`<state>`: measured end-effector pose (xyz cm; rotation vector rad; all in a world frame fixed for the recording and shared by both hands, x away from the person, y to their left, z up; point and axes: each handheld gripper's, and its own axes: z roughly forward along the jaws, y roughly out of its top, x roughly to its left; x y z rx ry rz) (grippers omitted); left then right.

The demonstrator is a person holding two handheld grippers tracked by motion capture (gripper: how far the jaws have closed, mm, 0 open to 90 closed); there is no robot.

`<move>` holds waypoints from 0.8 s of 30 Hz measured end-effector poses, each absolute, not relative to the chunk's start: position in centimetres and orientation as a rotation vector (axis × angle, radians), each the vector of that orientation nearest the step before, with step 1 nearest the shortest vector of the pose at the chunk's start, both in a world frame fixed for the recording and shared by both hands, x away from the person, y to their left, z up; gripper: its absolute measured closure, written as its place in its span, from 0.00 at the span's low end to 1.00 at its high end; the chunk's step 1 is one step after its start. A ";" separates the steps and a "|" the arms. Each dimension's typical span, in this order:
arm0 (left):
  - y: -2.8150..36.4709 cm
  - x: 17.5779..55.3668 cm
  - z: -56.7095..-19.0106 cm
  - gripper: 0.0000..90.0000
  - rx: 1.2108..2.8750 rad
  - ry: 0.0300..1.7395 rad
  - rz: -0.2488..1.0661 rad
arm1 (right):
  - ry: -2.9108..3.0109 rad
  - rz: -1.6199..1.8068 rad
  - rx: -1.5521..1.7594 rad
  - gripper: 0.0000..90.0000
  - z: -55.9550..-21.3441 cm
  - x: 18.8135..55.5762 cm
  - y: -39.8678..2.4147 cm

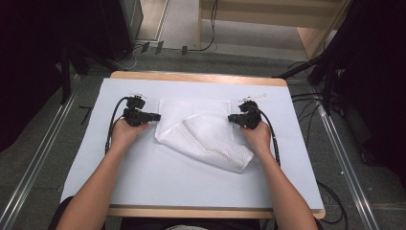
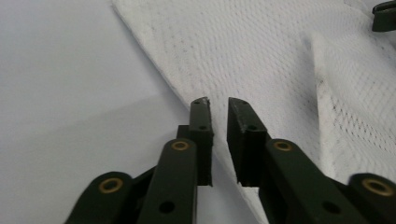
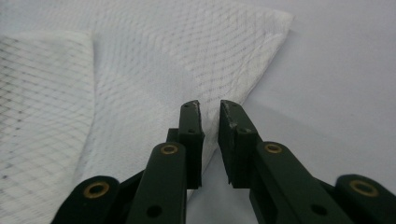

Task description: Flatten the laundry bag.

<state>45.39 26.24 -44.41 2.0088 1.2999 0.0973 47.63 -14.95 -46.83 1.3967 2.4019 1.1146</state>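
Observation:
A white mesh-textured cloth (image 1: 203, 132) lies partly folded in the middle of the white-covered table (image 1: 143, 177), one flap doubled over toward the front right. At the cloth's left edge my left gripper (image 1: 157, 116) points right. Its jaws (image 2: 218, 102) stand a narrow gap apart over the hem of the cloth (image 2: 261, 56), with nothing pinched between them. My right gripper (image 1: 230, 118) points left at the cloth's right edge. Its jaws (image 3: 209, 105) are likewise slightly apart above a corner of the cloth (image 3: 154, 60), gripping nothing.
The wooden table rim (image 1: 201, 76) shows at the back. Bare white cover surrounds the cloth on all sides. Black cables (image 1: 275, 139) trail from both grippers. Dark stands (image 1: 325, 72) and metal floor rails (image 1: 33, 163) flank the table.

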 end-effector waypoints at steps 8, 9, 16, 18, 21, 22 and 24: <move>25.3 44.3 -43.2 0.67 2.055 1.255 0.102 | 2.421 1.203 1.316 0.81 -44.7 46.3 -14.6; 25.2 44.2 -43.0 0.67 2.065 1.242 0.100 | 2.427 1.212 1.302 0.80 -44.5 46.1 -14.5; 24.0 43.3 -42.1 0.66 2.071 1.184 0.093 | 2.479 1.239 1.238 0.80 -44.2 45.4 -13.0; 23.8 43.1 -42.0 0.65 2.088 1.171 0.092 | 2.495 1.234 1.222 0.80 -44.3 45.3 -12.5; 23.7 42.9 -42.1 0.64 2.081 1.165 0.095 | 2.526 1.238 1.199 0.80 -44.6 45.3 -11.7; 23.8 42.8 -42.1 0.64 2.080 1.166 0.093 | 2.532 1.239 1.194 0.80 -44.7 45.3 -11.5; 24.0 42.7 -42.0 0.63 2.073 1.173 0.098 | 2.548 1.229 1.188 0.79 -44.9 45.2 -11.0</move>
